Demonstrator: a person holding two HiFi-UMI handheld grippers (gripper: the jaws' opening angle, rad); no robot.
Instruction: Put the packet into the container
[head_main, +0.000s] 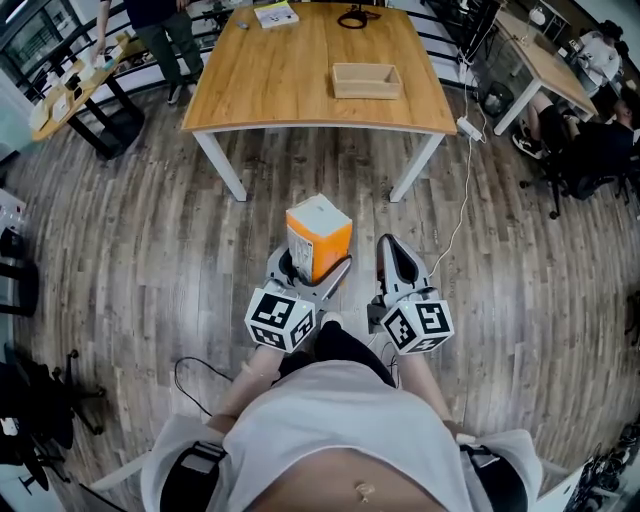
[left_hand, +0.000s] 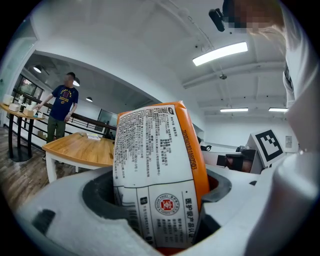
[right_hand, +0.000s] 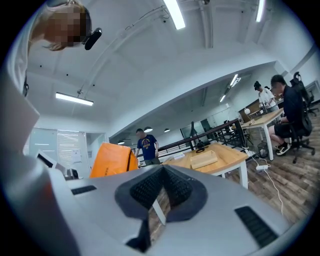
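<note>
An orange and white packet (head_main: 318, 238) stands upright between the jaws of my left gripper (head_main: 312, 268), which is shut on it and held over the floor in front of the person's body. In the left gripper view the packet (left_hand: 157, 180) fills the middle, its printed white face toward the camera. My right gripper (head_main: 397, 256) hangs just right of it, shut with nothing between its pads (right_hand: 150, 185). The container, a shallow wooden tray (head_main: 366, 80), rests on the wooden table (head_main: 280, 90) ahead, far from both grippers. The right gripper view shows that tray (right_hand: 204, 159) too.
A power strip (head_main: 468, 128) and its cable lie on the floor by the table's right leg. A person (head_main: 165, 30) stands beyond the table's left corner. Seated people and desks (head_main: 590, 120) are at the right. A black stand (head_main: 30, 400) is at the lower left.
</note>
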